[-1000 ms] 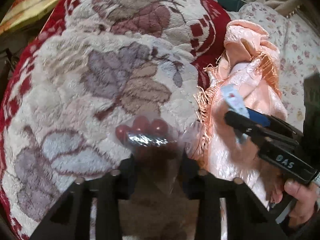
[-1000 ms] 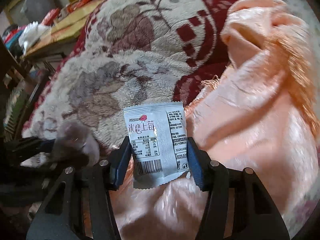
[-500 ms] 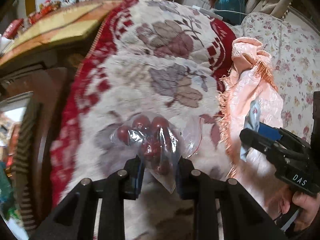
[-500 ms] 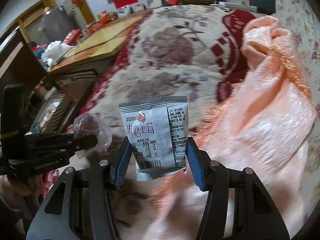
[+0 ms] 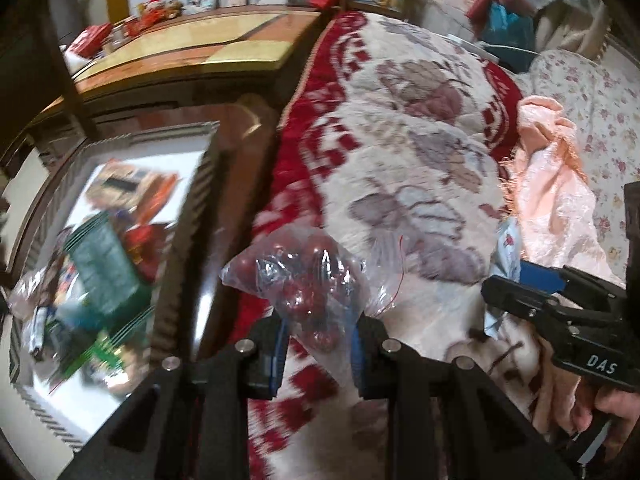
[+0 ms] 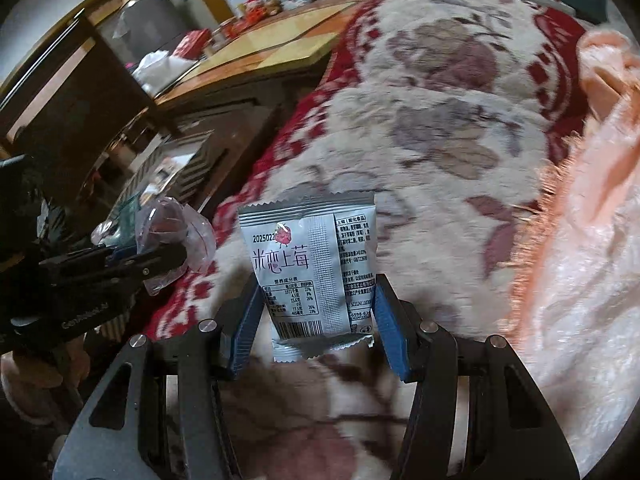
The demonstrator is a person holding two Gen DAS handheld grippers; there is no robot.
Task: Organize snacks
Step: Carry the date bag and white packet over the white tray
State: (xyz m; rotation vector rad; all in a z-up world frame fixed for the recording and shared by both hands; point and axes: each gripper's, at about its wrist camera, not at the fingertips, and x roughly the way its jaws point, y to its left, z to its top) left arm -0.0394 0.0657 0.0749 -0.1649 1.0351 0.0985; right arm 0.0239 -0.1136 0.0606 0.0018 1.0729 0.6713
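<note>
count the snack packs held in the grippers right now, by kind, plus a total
Clear bag of red fruit, in the left gripper: 1
Silver snack packet, in the right gripper: 1
Total held: 2
The snacks in the tray are too blurred to count.

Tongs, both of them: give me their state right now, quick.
Left tongs: shut on the clear bag of red fruit.
Right tongs: shut on the grey snack packet.
</note>
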